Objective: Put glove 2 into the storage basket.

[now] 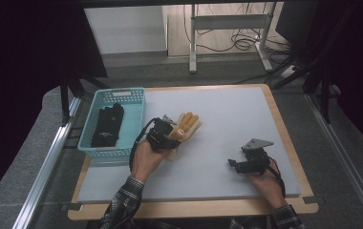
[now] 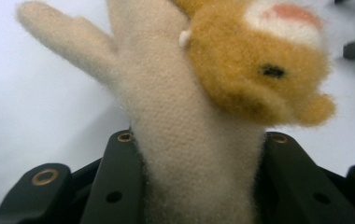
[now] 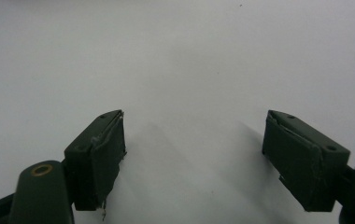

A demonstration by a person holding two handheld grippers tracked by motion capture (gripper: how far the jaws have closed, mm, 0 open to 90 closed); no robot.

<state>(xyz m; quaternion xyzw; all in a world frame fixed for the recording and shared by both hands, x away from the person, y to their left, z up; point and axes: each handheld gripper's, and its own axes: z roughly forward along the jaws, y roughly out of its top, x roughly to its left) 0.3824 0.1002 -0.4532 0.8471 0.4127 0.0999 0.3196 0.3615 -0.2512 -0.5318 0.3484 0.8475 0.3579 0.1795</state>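
Left gripper [image 1: 163, 133] had its jaws clamped on the cuff of a plush glove [image 2: 194, 154]; the cream fabric was squeezed between both black jaws, filling the gap. The glove [image 1: 185, 128] carried a tan animal face with a dark eye and pink patch, thumb sticking out to one side in the left gripper view. It was held just beside the basket [image 1: 136, 98], near the left edge of the worktop [image 1: 237, 109], towards the middle front-to-back. A black item [image 1: 108, 125] lay inside the teal basket. Right gripper [image 1: 239, 164] sat near the front right corner of the worktop; its jaws stood wide apart with nothing between them, bare white worktop [image 3: 189, 70] in the gap, pads touching nothing.
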